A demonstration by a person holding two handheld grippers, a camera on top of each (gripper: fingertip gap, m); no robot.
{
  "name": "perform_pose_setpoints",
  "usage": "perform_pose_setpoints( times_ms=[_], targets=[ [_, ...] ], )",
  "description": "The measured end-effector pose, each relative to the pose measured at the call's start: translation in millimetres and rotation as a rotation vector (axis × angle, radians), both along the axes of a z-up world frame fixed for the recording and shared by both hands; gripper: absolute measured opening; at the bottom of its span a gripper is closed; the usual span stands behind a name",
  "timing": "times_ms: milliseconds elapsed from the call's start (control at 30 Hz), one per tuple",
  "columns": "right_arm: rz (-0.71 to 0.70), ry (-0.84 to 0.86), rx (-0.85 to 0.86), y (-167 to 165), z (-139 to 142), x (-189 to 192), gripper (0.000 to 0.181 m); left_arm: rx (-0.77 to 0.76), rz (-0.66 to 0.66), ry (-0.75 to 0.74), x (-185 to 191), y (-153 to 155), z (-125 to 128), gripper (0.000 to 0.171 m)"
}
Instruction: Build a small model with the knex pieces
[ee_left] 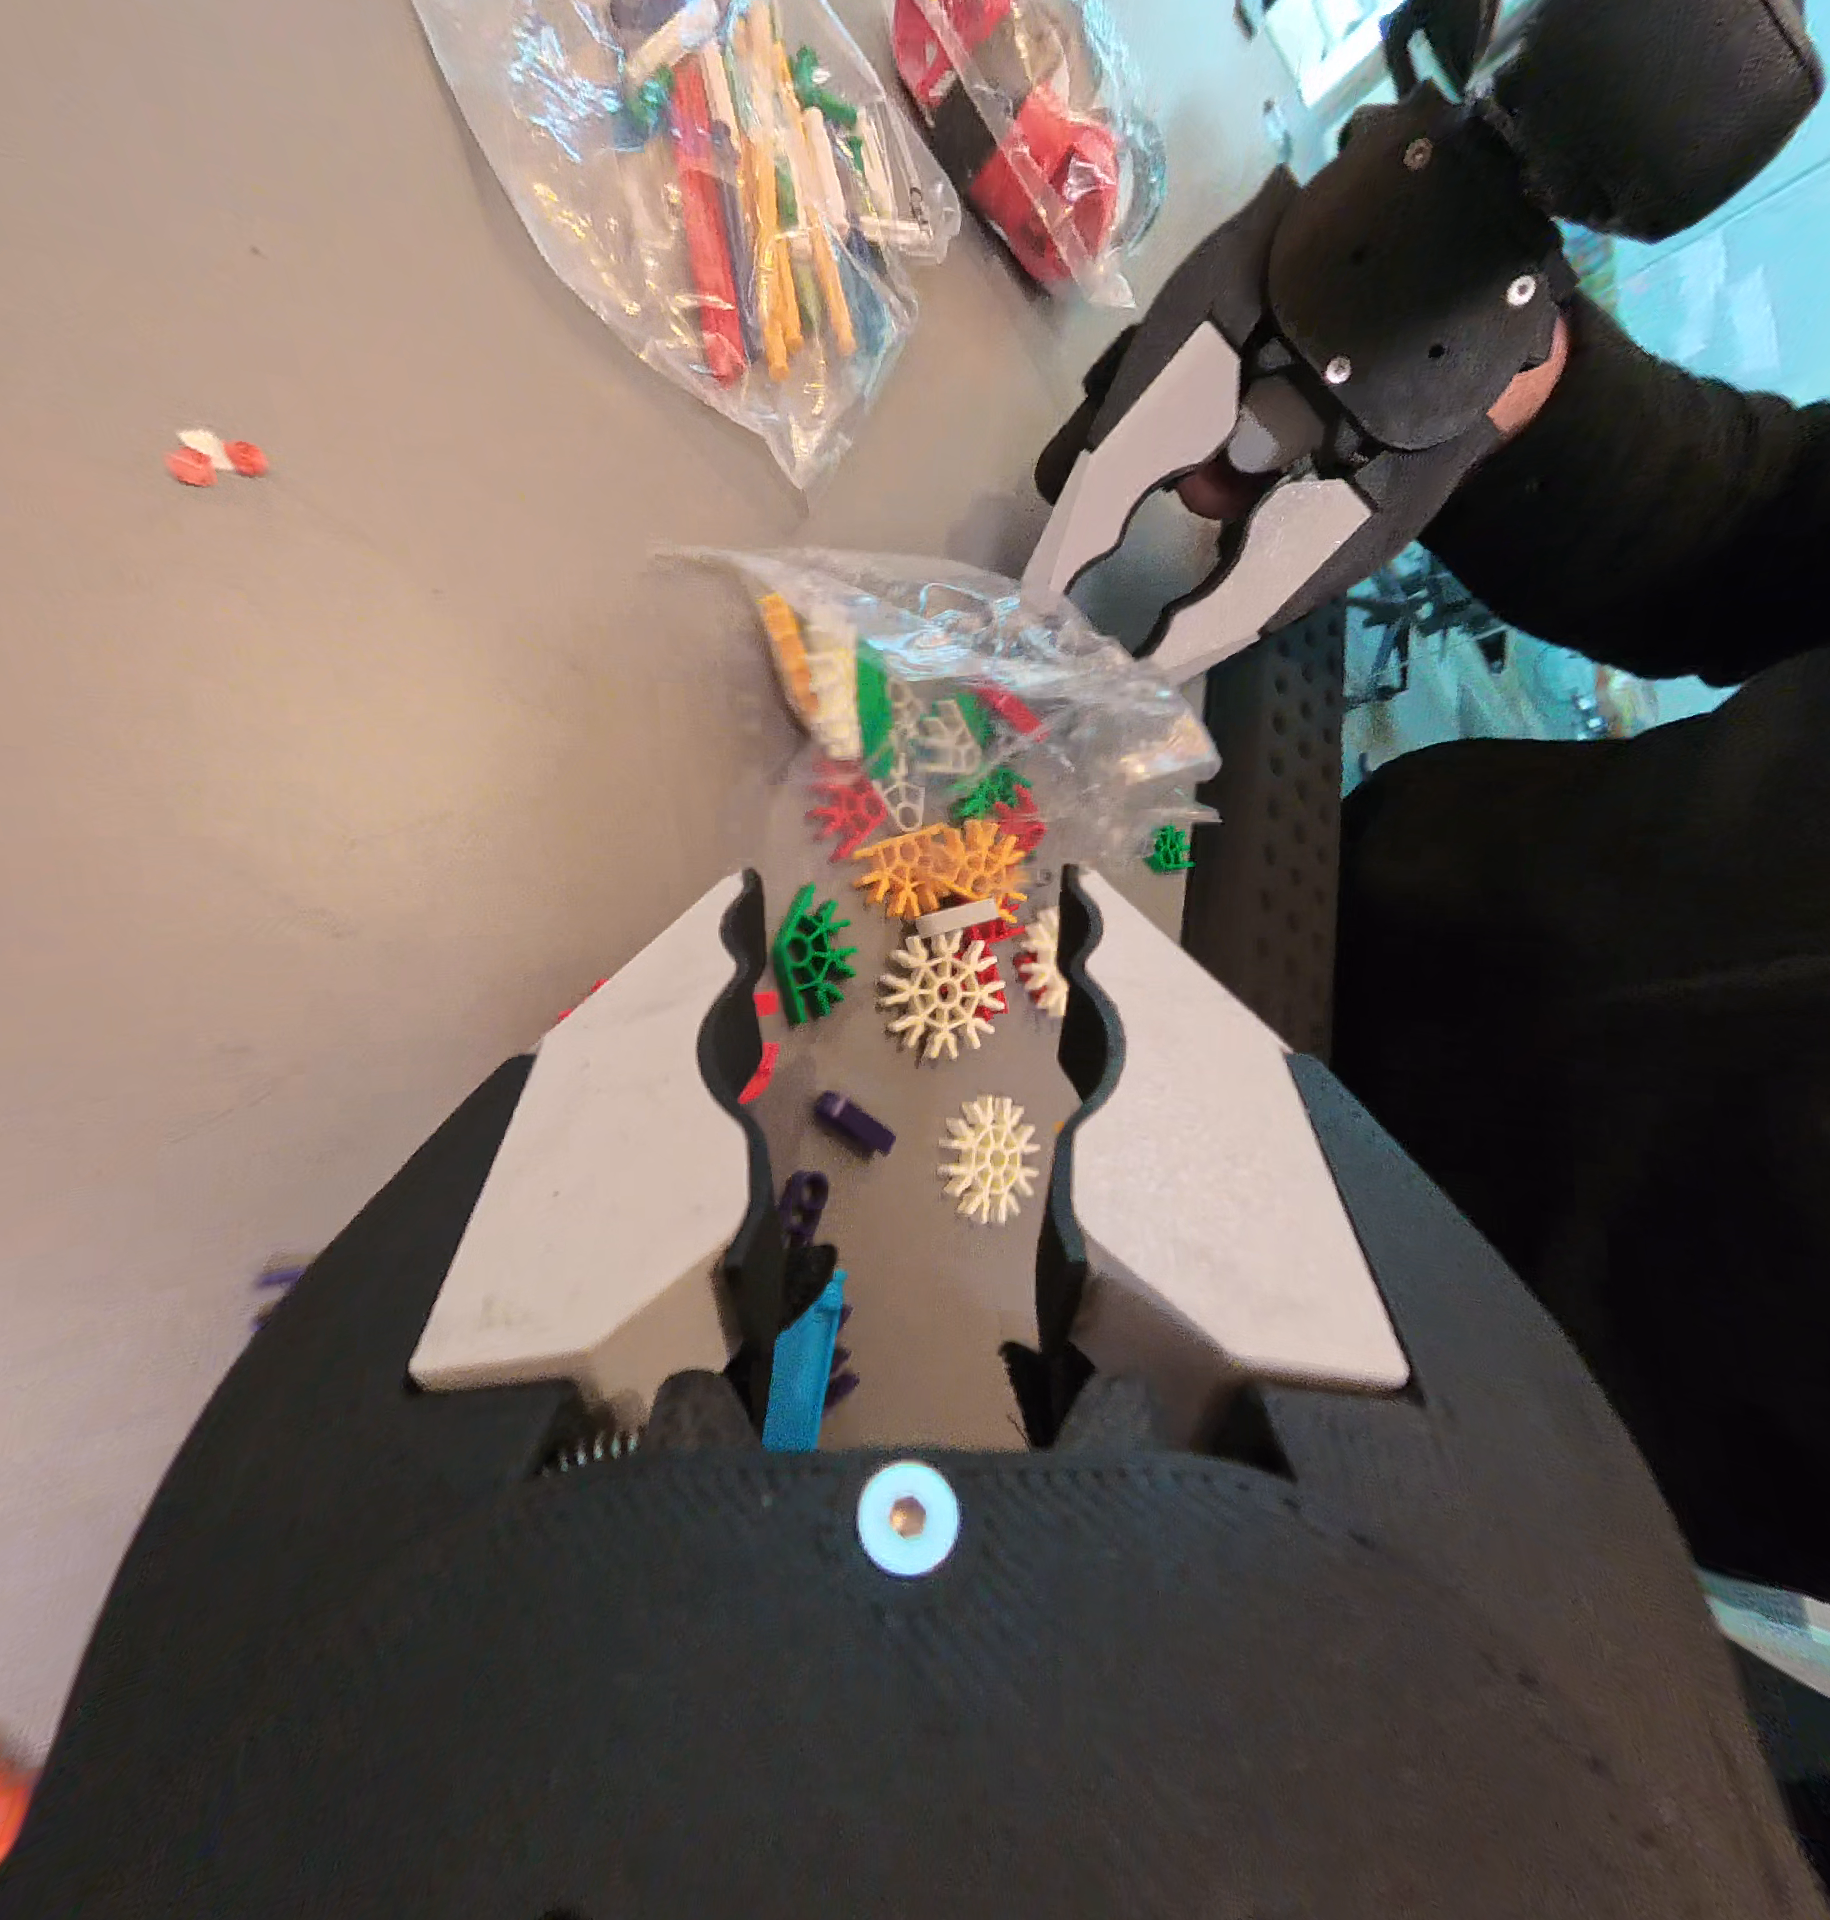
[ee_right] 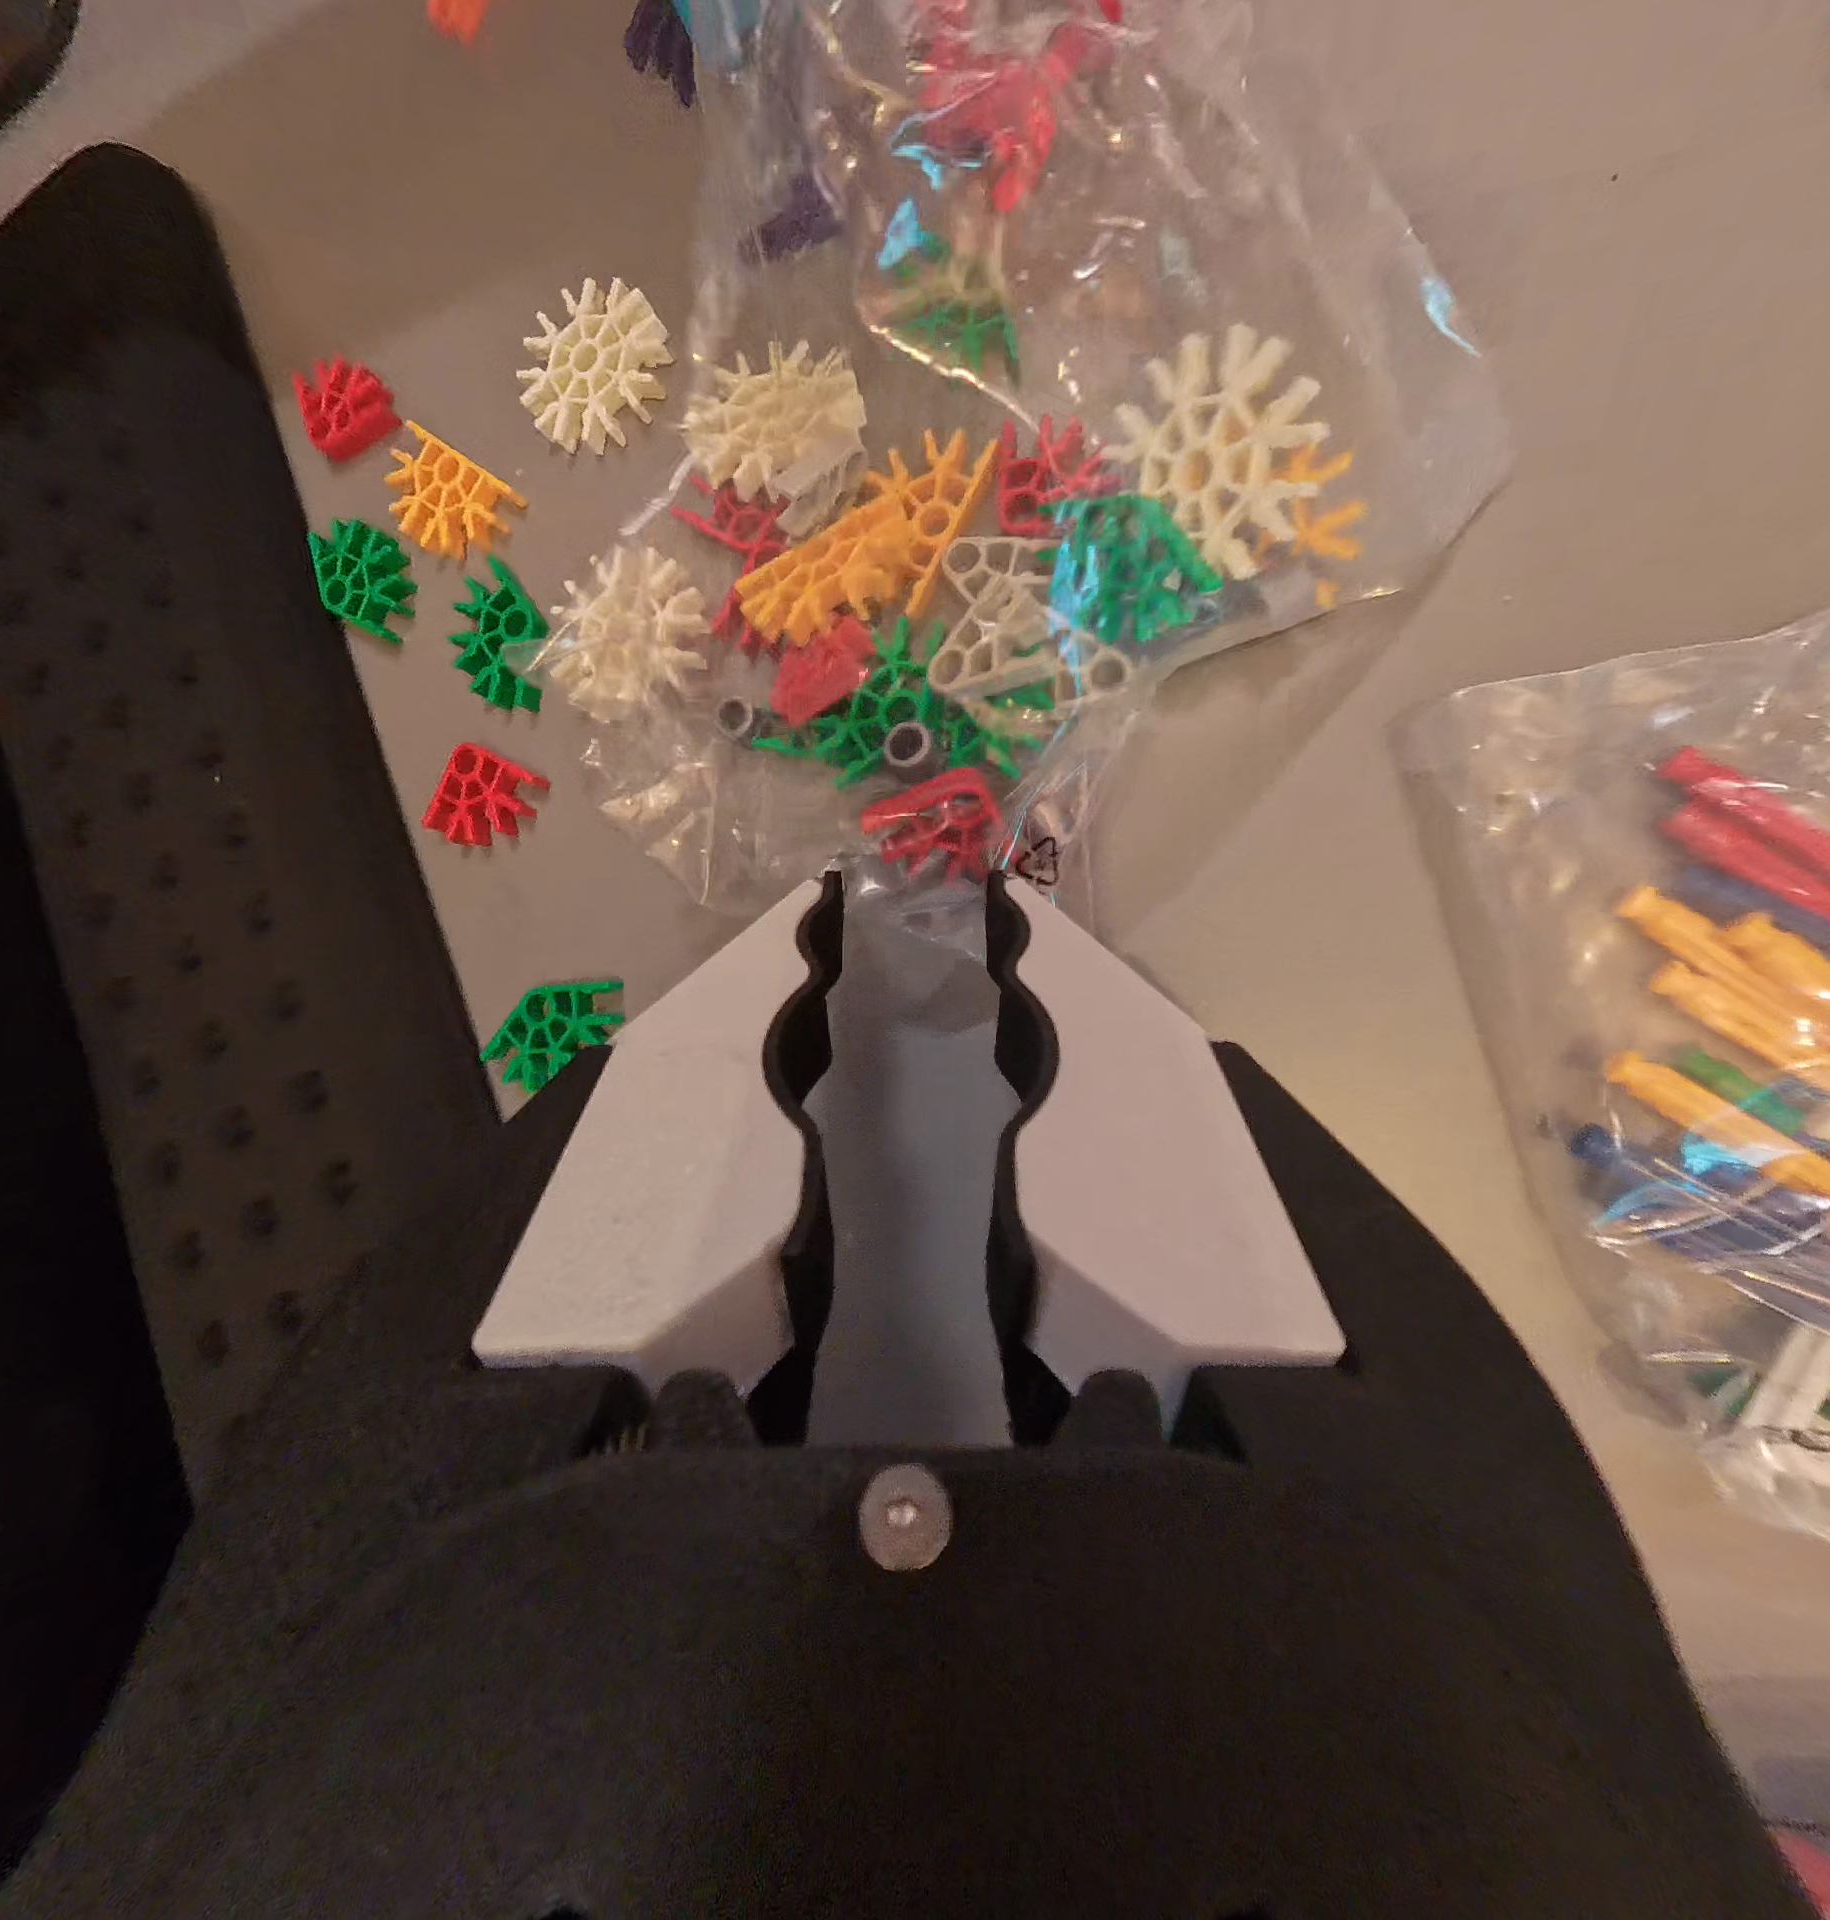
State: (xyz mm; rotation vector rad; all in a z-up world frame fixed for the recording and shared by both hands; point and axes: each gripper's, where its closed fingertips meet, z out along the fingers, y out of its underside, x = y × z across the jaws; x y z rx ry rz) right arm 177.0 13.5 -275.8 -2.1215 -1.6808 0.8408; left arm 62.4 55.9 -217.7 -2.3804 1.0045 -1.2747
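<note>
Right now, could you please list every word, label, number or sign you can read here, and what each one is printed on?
No words or numbers are legible in either view.
Clear bag of connectors: one small black triangular mark near the tips of the right gripper; no text beside it.
Bag of rods: dark print on a white insert at its lower edge, too blurred to read.
</note>
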Motion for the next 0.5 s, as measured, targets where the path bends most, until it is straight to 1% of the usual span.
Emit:
perform_pose_setpoints(
  times_ms=[67,100,167,200,267,300,400,433,500],
  targets=[
    [0.000,0.017,-0.001,-2.0,3.5,1.1,0.027,0.014,0.017,0.028,-9.9,12.0,7.0,0.054],
    [0.000,0.029,-0.007,-3.4,6.5,1.6,0.031,0.016,0.040,0.022,-11.2,20.2,11.5,0.054],
    [-0.011,0.058,-0.002,-1.7,14.8,3.4,0.040,0.013,0.075,-0.011,-2.7,33.8,18.7,0.052],
    [-0.023,0.068,-0.003,0.6,18.7,4.6,0.042,-0.009,0.054,-0.008,5.0,32.4,17.3,0.053],
    [-0.050,0.080,-0.007,7.5,23.3,6.9,0.043,-0.017,0.047,0.087,16.3,36.0,-0.5,0.054],
    [-0.056,0.077,-0.004,10.5,22.4,7.9,0.044,-0.037,0.037,0.118,22.9,35.5,-9.6,0.057],
    [-0.067,-0.004,0.021,18.5,5.9,13.2,0.044,-0.096,0.009,0.195,39.8,28.4,-34.6,0.055],
    [-0.067,-0.022,0.024,18.9,0.4,13.5,0.042,-0.104,-0.015,0.206,43.9,23.4,-40.2,0.049],
    [-0.061,-0.030,0.015,16.6,-7.2,11.7,0.035,-0.098,-0.024,0.210,49.9,18.9,-47.0,0.028]
  ],
)
